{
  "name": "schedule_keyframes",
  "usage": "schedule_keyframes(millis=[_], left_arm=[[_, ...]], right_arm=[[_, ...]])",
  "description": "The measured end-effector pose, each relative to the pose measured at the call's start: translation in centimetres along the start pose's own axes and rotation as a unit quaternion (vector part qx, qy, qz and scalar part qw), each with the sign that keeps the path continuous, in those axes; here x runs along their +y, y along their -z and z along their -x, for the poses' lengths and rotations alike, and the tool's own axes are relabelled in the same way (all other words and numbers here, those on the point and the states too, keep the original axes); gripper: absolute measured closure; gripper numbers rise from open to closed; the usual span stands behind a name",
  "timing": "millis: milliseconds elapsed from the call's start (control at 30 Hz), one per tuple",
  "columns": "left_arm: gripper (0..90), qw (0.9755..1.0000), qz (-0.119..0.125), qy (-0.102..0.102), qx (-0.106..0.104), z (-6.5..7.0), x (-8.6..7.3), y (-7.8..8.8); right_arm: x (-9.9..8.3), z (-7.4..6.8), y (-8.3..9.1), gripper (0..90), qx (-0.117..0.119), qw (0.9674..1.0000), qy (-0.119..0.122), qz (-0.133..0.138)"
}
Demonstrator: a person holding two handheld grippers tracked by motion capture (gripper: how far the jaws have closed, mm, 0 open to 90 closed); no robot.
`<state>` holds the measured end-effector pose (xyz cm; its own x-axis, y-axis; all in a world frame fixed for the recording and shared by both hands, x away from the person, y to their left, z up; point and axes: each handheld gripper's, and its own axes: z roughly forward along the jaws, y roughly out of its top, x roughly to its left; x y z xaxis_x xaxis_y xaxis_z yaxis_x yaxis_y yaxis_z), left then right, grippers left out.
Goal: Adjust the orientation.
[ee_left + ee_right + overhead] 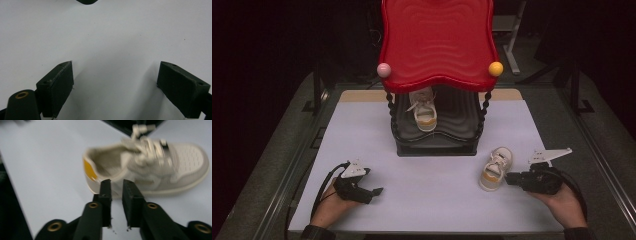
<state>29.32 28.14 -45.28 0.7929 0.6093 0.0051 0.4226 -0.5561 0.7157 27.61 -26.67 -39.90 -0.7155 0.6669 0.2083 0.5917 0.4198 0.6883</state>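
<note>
A small beige shoe with an orange heel patch point(496, 167) point(150, 167) lies on the white table point(422, 190), right of centre, toe pointing away. My right gripper point(508, 177) point(116, 187) sits just behind its heel side. Its jaws stand a narrow gap apart, with nothing between them and their tips close against the shoe's side wall. A matching shoe point(424, 112) rests on the black lower shelf point(452, 130) of a rack with a red wavy top point(437, 40). My left gripper point(374, 191) point(115, 82) rests low at the front left, jaws wide open over bare table.
The rack stands at the table's middle back, with a pink ball point(383, 69) and a yellow ball point(495, 68) at its front corners. Dark floor and metal rails surround the table. A cable loops from each gripper near the front edge.
</note>
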Motion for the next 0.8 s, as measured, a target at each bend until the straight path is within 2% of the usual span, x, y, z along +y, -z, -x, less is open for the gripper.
schedule_keyframes(millis=[67,100,133,167,200,433,500,600,800], left_arm=[[13.0,1.0,0.0,0.0,0.0,0.0,0.0,0.0],[13.0,1.0,0.0,0.0,0.0,0.0,0.0,0.0],[13.0,1.0,0.0,0.0,0.0,0.0,0.0,0.0],[13.0,1.0,0.0,0.0,0.0,0.0,0.0,0.0],[13.0,1.0,0.0,0.0,0.0,0.0,0.0,0.0],[13.0,1.0,0.0,0.0,0.0,0.0,0.0,0.0],[13.0,1.0,0.0,0.0,0.0,0.0,0.0,0.0],[13.0,1.0,0.0,-0.001,0.0,0.0,0.0,0.0],[13.0,1.0,0.0,-0.001,0.0,0.0,0.0,0.0]], right_arm=[[0.3,-0.2,0.3,74.7,0.005,1.0,0.004,0.006],[0.7,-0.5,0.5,73.1,0.012,0.9998,0.01,0.013],[1.3,-0.9,0.4,73.1,0.028,0.9993,0.017,0.019],[1.3,-0.9,0.4,73.1,0.028,0.9993,0.017,0.019],[1.8,-1.0,-0.1,73.1,0.039,0.9988,0.023,0.018],[3.3,-1.1,-1.8,71.9,0.062,0.9973,0.038,0.003],[3.7,-1.0,-2.8,71.5,0.075,0.9962,0.042,-0.014],[3.8,-1.0,-3.7,69.9,0.068,0.9959,0.049,-0.035],[3.8,-1.2,-4.6,69.1,0.065,0.9946,0.057,-0.058]])
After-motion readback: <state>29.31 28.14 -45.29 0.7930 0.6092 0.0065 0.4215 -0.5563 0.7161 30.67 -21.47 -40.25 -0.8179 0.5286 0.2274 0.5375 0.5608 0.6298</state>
